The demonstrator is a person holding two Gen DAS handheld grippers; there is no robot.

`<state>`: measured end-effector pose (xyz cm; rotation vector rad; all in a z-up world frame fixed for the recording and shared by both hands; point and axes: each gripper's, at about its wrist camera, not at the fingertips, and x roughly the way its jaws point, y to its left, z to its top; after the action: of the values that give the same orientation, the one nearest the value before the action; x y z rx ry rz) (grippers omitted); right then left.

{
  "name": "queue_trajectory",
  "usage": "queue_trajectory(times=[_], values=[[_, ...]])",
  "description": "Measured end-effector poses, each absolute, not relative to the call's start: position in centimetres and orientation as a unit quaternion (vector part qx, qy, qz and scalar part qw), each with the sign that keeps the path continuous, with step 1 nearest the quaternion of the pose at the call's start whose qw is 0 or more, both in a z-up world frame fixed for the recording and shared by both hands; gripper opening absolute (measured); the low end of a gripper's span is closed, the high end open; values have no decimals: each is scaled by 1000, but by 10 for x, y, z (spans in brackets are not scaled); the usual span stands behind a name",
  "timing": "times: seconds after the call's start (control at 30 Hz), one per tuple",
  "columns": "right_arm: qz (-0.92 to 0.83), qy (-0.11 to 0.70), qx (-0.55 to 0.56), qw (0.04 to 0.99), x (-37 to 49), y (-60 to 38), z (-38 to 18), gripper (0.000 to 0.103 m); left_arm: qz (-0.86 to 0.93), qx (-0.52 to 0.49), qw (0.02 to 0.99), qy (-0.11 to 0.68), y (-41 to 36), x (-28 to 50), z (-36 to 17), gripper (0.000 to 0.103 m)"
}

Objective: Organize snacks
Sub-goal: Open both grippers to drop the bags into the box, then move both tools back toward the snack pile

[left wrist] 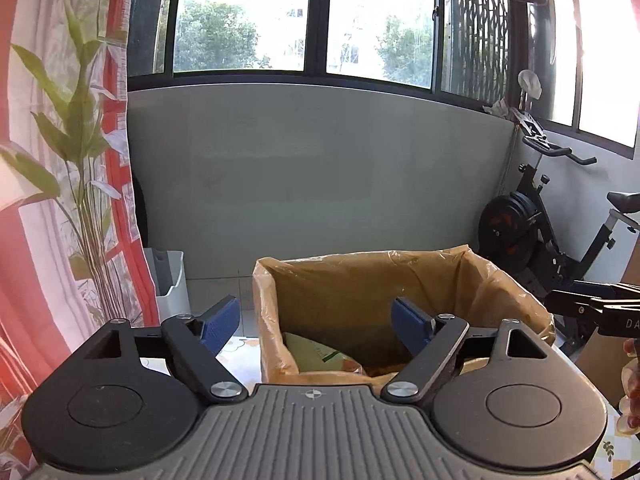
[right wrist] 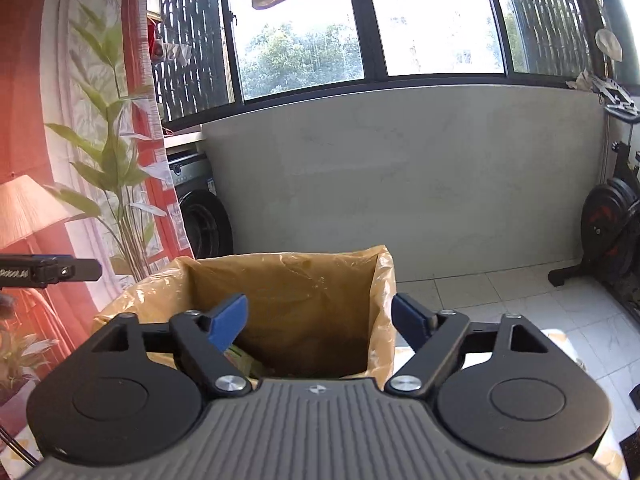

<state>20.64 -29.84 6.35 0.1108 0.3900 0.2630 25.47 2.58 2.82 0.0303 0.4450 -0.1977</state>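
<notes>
Left wrist view shows the left tongs (left wrist: 316, 322) spread and empty, the right tongs (right wrist: 320, 320) likewise, both hovering at the near rim of the lined bin (left wrist: 400, 264) where a green snack packet (left wrist: 320, 356) already lies, so some sorting looks done.

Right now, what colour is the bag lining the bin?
Translucent yellow-orange bag, clearest in the left wrist view.
</notes>
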Motion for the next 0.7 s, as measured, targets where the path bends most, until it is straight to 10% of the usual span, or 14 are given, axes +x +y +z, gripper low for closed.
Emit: queue_trajectory(times=[0.7], values=[[154,216,58,962,141,-269,28,101,-63,-20,975,212,89,155,-2,95]])
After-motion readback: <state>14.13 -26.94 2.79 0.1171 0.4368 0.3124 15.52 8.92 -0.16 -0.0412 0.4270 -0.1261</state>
